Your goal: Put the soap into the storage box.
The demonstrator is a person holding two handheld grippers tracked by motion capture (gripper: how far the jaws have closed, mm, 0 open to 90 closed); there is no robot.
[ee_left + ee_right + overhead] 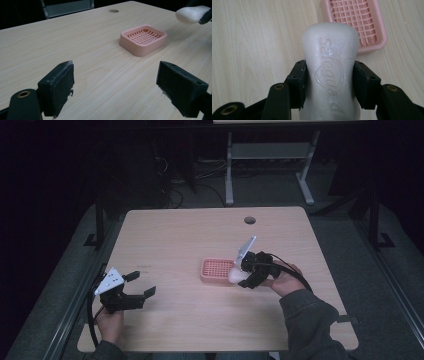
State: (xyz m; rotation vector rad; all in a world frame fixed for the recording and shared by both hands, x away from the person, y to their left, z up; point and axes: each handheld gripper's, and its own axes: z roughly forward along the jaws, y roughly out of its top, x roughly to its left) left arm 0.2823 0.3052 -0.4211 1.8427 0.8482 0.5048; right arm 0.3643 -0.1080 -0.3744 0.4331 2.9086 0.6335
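My right gripper (329, 82) pinches the soap (330, 65) in its fingers just beside the dish (217, 270), left gripper (134, 292) spread idle over the counter (190, 235); next, I judge, a lowering into the dish.

left gripper (116, 85) jaws wide apart over wooden table (75, 45), pink soap dish (143, 40) ahead, white soap bar (191, 14) top right

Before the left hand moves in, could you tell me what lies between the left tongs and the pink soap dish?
Just bare table between the left tongs and the soap dish, per the left gripper view.
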